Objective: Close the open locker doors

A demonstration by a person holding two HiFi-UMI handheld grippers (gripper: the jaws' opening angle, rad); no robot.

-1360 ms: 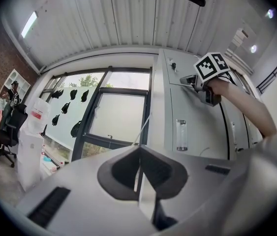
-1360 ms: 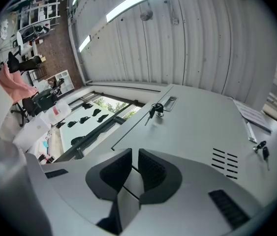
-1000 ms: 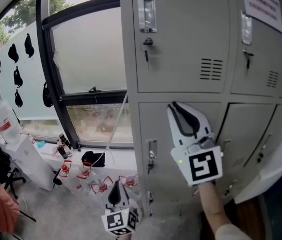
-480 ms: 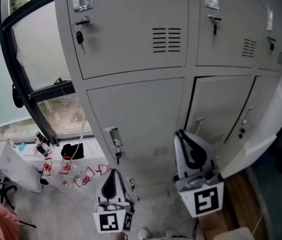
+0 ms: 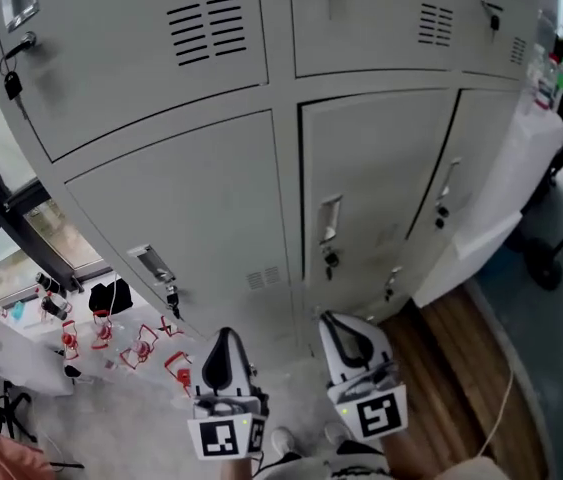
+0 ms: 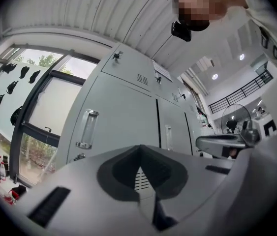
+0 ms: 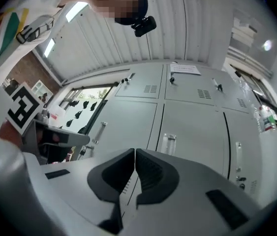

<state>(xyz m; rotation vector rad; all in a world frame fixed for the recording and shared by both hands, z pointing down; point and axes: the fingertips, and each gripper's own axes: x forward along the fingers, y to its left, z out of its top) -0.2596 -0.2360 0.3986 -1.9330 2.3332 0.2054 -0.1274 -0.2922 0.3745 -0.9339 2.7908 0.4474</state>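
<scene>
Head view, nearest first: a white shoe (image 5: 285, 440) is seen at the bottom edge, just under the two hand-held tongs. The left gripper (image 5: 224, 336), white plastic with black jaw pads and a marker cube, is held low and pointed at the cabinet; in the left gripper view (image 6: 138, 154) its jaws are seen pressed together with nothing between them. The right gripper (image 5: 331, 320), of the same build, is held just beside it; in the right gripper view (image 7: 135, 154) its pads are likewise met, empty. Neither is touching the cabinet. Beyond them stands the grey sheet-metal locker bank (image 5: 281, 78). The lower middle locker door (image 5: 371, 158), with a chrome recessed handle (image 5: 329, 218), is set directly ahead of the right gripper; dark seams are noted down both its sides, yet it lies flat with the cabinet front. The lower left locker door (image 5: 201, 198) and the vented upper left locker door (image 5: 131, 58) also lie flat. Red wire frames (image 5: 141, 345) are scattered on the grey floor at the left, under a window. A strip of brown wood flooring (image 5: 451, 368) is seen at the right.
</scene>
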